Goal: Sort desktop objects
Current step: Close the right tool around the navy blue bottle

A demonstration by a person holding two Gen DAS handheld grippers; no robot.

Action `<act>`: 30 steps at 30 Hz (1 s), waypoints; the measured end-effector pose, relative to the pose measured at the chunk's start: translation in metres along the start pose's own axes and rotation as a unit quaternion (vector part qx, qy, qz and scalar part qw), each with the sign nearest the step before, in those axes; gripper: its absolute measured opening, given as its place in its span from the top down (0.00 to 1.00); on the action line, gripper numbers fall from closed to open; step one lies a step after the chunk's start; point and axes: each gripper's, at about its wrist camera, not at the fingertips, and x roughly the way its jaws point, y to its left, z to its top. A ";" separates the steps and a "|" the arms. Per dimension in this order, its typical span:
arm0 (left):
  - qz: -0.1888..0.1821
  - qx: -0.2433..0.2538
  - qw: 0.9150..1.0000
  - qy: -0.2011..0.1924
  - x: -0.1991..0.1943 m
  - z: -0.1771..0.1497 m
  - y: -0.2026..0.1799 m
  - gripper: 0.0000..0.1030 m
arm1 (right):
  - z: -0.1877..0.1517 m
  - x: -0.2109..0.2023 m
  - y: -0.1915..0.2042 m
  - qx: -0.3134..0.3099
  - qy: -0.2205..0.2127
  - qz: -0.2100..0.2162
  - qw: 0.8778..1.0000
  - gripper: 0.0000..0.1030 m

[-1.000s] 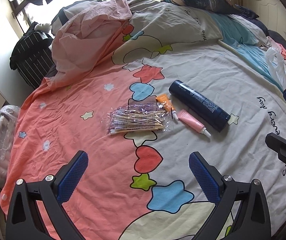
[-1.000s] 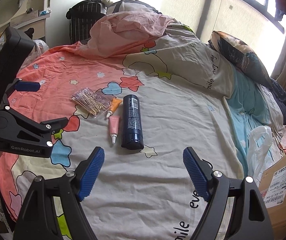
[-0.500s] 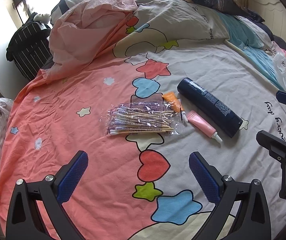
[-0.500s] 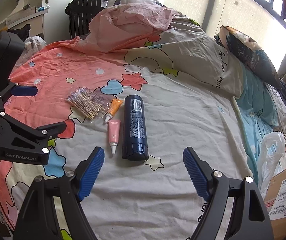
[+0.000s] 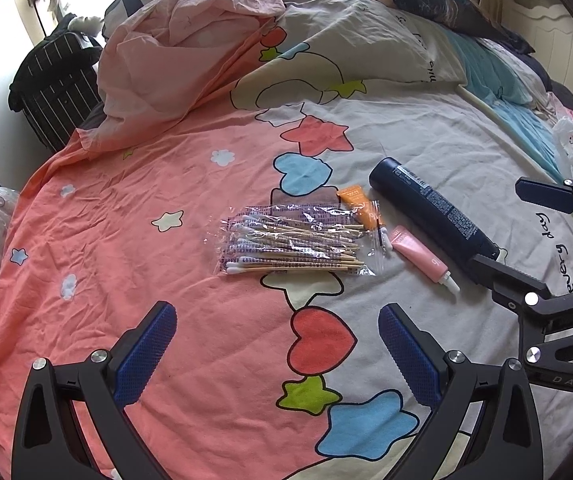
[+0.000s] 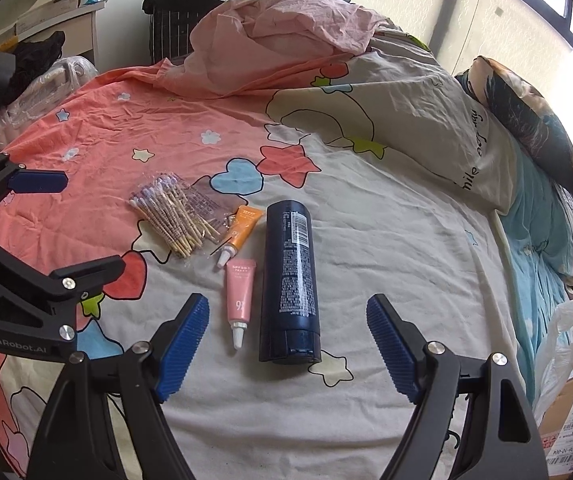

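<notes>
All the things lie on a bed sheet (image 5: 134, 240) with stars and hearts, close together near the middle.

The biggest is the dark blue bottle (image 6: 291, 280). It lies flat on its side with its cap end near the right gripper (image 6: 288, 344). It looks hard and smooth and likely the heaviest thing here. It is round, so it could roll or slip. I would grab it across the middle of its body.

Next is the bag of cotton swabs (image 5: 294, 246). It lies flat, just in front of the left gripper (image 5: 276, 354). It looks very light, and the clear plastic is thin and crinkly. The sticks could snap if squeezed hard. I would pinch it softly across the bundle of sticks.

Then comes the pink tube (image 6: 239, 296), just beside the bottle. It looks soft and squishy. I would hold it near the stiffer cap end, so nothing squirts out.

The smallest is the orange tube (image 6: 238, 232), touching the edge of the swab bag. It looks soft too, and is easy to miss.

Both grippers are wide open and hold nothing. They hover above the sheet.
</notes>
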 end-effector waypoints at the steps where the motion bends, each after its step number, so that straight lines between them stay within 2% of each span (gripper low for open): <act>1: -0.001 0.000 1.000 0.000 0.001 0.000 0.000 0.00 | 0.001 0.004 0.000 -0.001 0.002 0.003 1.000 0.24; 15: -0.011 -0.005 1.000 0.002 0.009 0.000 0.006 0.00 | 0.012 0.033 -0.001 -0.013 0.023 0.002 1.000 0.24; 26: -0.010 0.002 1.000 0.002 0.010 -0.001 0.004 0.00 | 0.016 0.062 -0.011 0.010 0.066 0.032 0.997 0.24; 27: -0.011 0.001 1.000 0.002 0.010 -0.001 0.004 0.00 | 0.015 0.065 -0.012 0.009 0.069 0.031 0.997 0.26; 30: -0.011 0.002 1.000 0.004 0.011 -0.002 0.004 0.00 | 0.016 0.067 -0.015 0.019 0.076 0.059 0.995 0.44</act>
